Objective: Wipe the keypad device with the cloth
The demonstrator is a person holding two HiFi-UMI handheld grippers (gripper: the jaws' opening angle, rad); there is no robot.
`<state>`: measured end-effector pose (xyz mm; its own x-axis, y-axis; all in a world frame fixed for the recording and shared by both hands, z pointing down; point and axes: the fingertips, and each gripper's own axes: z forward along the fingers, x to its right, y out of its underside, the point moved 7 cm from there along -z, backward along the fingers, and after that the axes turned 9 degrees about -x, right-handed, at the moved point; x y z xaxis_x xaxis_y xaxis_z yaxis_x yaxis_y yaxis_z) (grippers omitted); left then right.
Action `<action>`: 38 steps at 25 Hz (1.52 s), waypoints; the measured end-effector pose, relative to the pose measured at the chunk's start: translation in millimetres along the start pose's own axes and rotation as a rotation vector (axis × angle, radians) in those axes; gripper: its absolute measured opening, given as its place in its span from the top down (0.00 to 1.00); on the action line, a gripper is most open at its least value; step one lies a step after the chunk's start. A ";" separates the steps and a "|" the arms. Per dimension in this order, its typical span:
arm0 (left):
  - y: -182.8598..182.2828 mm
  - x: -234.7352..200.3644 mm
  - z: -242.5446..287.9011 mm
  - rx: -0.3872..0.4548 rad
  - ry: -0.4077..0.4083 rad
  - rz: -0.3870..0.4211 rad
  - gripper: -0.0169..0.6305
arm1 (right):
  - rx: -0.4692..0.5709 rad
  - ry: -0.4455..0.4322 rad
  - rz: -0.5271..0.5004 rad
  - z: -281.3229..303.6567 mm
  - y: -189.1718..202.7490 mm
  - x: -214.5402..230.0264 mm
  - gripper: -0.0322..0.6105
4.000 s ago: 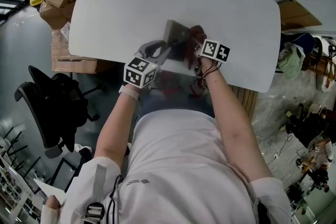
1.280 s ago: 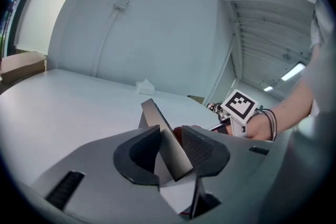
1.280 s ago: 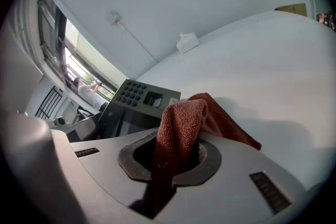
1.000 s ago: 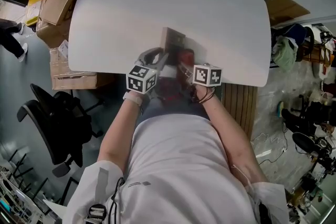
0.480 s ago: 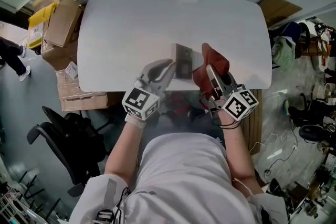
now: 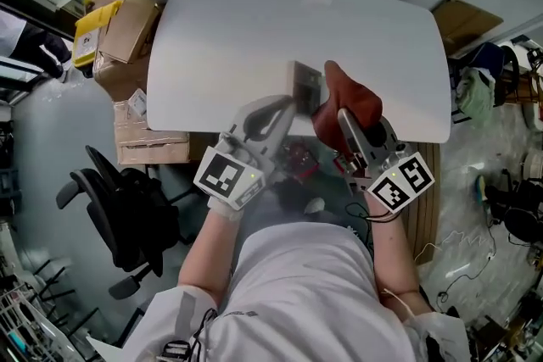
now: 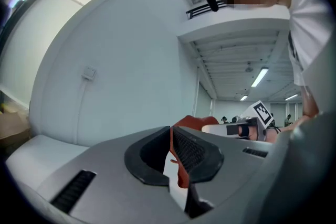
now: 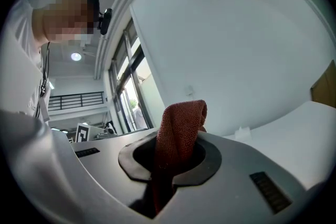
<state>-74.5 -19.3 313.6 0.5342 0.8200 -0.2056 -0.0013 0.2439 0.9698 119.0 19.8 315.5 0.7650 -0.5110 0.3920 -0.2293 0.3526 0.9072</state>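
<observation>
White table, cardboard boxes (stacked), black chair

What you can't make out
Your keypad device is blurred in the head view, keys unreadable, and shows only edge-on in the left gripper view; the cloth's lower end disappears between the right gripper view's jaws.

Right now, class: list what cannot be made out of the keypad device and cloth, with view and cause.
- Keypad device keys: head view, blurred and too small; left gripper view shows only a thin edge between the jaws of the left gripper, which have just been closing on it.
- Cloth lower end: right gripper view, hidden between the jaws of the right gripper.
- Table near edge, middle stretch: head view, behind both grippers.
</observation>
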 end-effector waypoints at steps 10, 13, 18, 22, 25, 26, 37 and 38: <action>-5.8 105.2 -52.2 0.019 -0.113 0.087 0.94 | 0.058 -0.035 -0.125 -89.7 0.8 -54.2 0.87; -6.8 133.1 -65.7 0.020 -0.139 0.122 0.95 | 0.045 -0.040 -0.180 -110.8 6.3 -68.8 0.87; -1.5 164.3 -83.0 0.027 -0.175 0.145 0.95 | 0.042 -0.001 -0.255 -133.1 12.4 -84.3 0.87; -4.2 170.1 -97.5 0.024 -0.179 0.176 0.95 | 0.048 0.024 -0.309 -137.9 13.6 -99.0 0.87; -9.1 167.3 -103.0 0.030 -0.155 0.185 0.96 | 0.059 0.043 -0.327 -138.5 12.1 -107.4 0.87; -11.7 166.0 -104.2 0.035 -0.137 0.187 0.96 | 0.059 0.051 -0.334 -137.4 11.3 -110.0 0.87; -12.6 143.4 -124.9 0.051 -0.074 0.095 0.96 | 0.037 0.114 -0.338 -128.6 15.7 -127.9 0.87; -12.0 141.4 -126.1 0.048 -0.073 0.092 0.96 | 0.034 0.117 -0.341 -127.4 16.4 -129.1 0.87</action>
<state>-105.5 159.0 256.4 0.5939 0.7974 -0.1066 -0.0141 0.1428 0.9897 93.2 191.4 260.3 0.8641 -0.5010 0.0476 0.0326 0.1501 0.9881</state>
